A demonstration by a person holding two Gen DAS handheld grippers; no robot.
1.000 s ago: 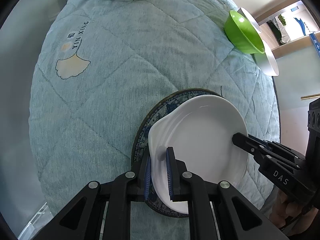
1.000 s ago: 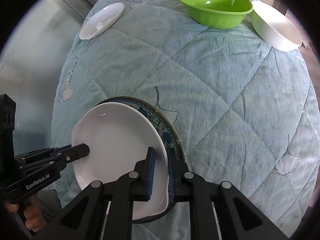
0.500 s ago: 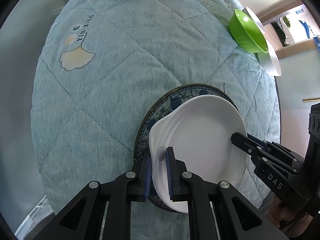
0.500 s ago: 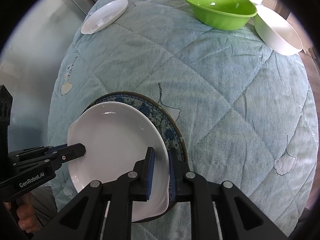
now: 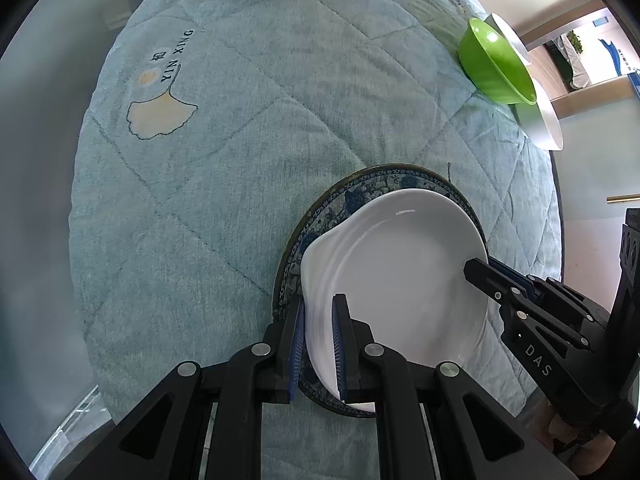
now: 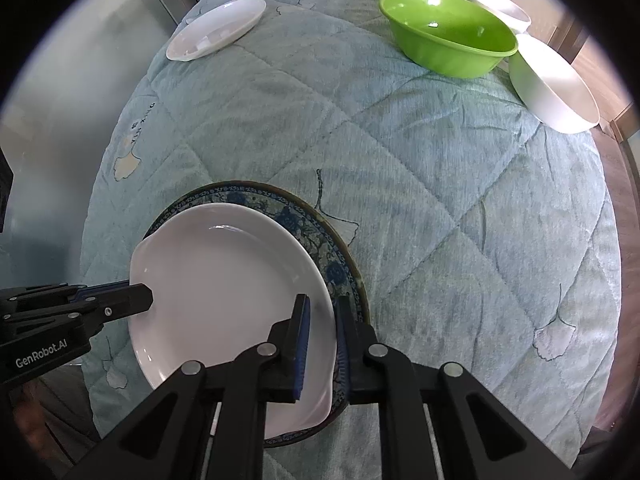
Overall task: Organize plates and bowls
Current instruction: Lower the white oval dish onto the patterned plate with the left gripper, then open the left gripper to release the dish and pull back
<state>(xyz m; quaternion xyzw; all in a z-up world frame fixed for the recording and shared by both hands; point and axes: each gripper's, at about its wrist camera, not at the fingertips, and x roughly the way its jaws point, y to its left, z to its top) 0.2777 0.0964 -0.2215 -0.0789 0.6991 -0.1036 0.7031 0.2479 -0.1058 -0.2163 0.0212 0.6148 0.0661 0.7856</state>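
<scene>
We hold the white plate (image 5: 400,276) by opposite rims. The left gripper (image 5: 318,344) is clenched on its left rim; the right gripper (image 6: 322,338) has just tightened, its pads pressing the right rim. The plate sits on the blue patterned plate (image 6: 320,248) near the quilt's (image 6: 440,200) front edge. A green bowl (image 6: 448,36), two white bowls and a white dish (image 6: 216,28) stand far back.

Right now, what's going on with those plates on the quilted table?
A person holds a gripper in each hand, and both are clamped on opposite edges of the white plate, which sits on the blue patterned plate. The left gripper and right gripper pinch its rim. A green bowl, white bowls and another white plate wait farther back.
</scene>
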